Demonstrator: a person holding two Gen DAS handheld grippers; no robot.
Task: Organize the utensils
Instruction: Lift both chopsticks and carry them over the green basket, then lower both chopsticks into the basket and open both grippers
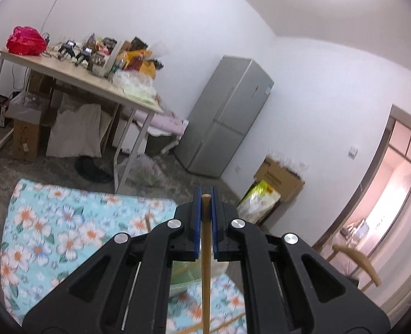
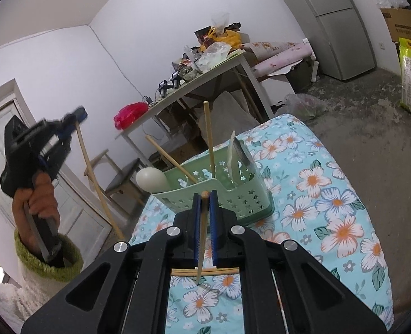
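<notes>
The right gripper (image 2: 205,196) has its blue pads clamped on a thin wooden chopstick (image 2: 202,239), whose rounded end pokes out just past the tips while the rest runs back down toward the camera and ends over the flowered cloth (image 2: 330,194). Beneath that chopstick, at six o'clock from the tips, another chopstick (image 2: 205,271) lies flat and crosswise on the cloth. Just beyond the tips, at twelve o'clock, stands a green basket (image 2: 219,192) with star-shaped holes; two chopsticks (image 2: 208,136) lean up out of it, a pale spoon (image 2: 152,179) rests at its ten o'clock corner, and something flat and whitish stands in its one o'clock end, though what it is cannot be made out. At nine o'clock in the right wrist view, a hand (image 2: 37,197) in a green fuzzy cuff holds the left gripper (image 2: 79,117) raised, with a long wooden stick (image 2: 94,172) hanging down from its tips. In the left wrist view the left gripper's (image 1: 205,194) pads are likewise closed on that wooden stick (image 1: 205,264), which runs straight down toward six o'clock. Below it, the cloth shows at eight o'clock. Farther out, a cluttered table (image 1: 74,75) sits at ten o'clock and a grey fridge (image 1: 227,117) at one o'clock.
</notes>
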